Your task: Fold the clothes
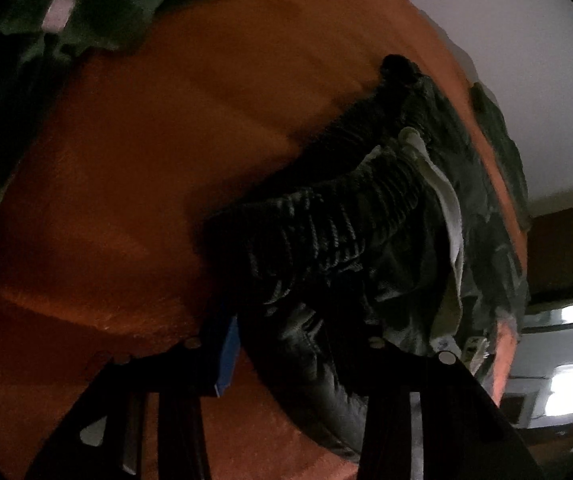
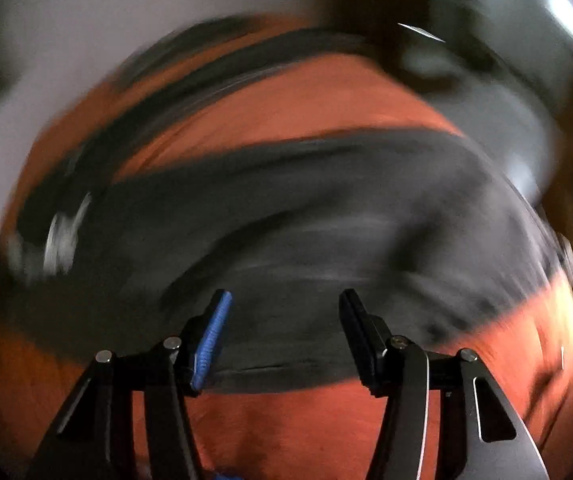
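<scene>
In the left wrist view a dark garment (image 1: 326,232) with a ribbed elastic waistband and a white label (image 1: 446,208) lies bunched on an orange surface (image 1: 126,160). Its fabric runs down between the fingers of my left gripper (image 1: 304,328) and touches the tip of the blue pad (image 1: 228,356). The other finger is lost in the dark, so I cannot see whether the pads press. The right wrist view is blurred. There my right gripper (image 2: 284,294) stands open over a flat dark garment (image 2: 306,232) on the orange surface (image 2: 306,420), with nothing between its fingers.
A second dark green garment (image 1: 86,12) lies at the far left of the orange surface. A pale wall (image 1: 506,40) stands beyond the surface's edge, and a shiny metal object (image 1: 558,360) sits at the right. More dark cloth (image 2: 206,60) streaks across the far side.
</scene>
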The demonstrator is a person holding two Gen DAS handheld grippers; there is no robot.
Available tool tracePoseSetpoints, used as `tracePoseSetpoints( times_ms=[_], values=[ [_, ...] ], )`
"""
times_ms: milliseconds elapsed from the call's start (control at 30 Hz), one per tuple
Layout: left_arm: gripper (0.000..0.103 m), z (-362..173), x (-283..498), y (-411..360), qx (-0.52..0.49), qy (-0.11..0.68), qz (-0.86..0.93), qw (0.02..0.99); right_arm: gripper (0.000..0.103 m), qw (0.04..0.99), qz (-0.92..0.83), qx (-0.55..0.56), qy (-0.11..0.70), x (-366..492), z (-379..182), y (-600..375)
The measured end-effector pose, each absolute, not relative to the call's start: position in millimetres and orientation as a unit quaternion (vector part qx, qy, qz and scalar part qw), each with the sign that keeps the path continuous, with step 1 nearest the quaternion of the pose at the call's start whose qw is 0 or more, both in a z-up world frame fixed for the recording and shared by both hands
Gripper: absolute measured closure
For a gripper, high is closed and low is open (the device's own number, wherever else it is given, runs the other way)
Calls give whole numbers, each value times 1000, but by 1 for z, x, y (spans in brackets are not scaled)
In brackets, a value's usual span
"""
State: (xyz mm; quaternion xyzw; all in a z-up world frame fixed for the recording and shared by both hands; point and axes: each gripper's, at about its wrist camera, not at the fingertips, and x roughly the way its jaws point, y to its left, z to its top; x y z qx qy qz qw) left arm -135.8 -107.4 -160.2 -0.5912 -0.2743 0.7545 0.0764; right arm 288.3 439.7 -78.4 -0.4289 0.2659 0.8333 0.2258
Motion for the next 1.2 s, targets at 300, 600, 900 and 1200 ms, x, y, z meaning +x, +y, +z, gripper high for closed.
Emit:
tracePoseSetpoints(
  times_ms=[300,600,900,1200],
  values=[
    [50,-163,-135,-108,-601,-286,743,77,48,324,718,-390,477,375,-127,534],
    [71,-148,-131,-93,-586,-259,766,40,48,347,658,-277,609,418,-132,586],
    [37,-162,-142,-94,-616,-302,725,66,48,371,666,-262,592,414,-138,619],
    [70,-159,-139,-88,-611,-335,715,43,96,388,673,-281,564,411,-142,633]
  ],
)
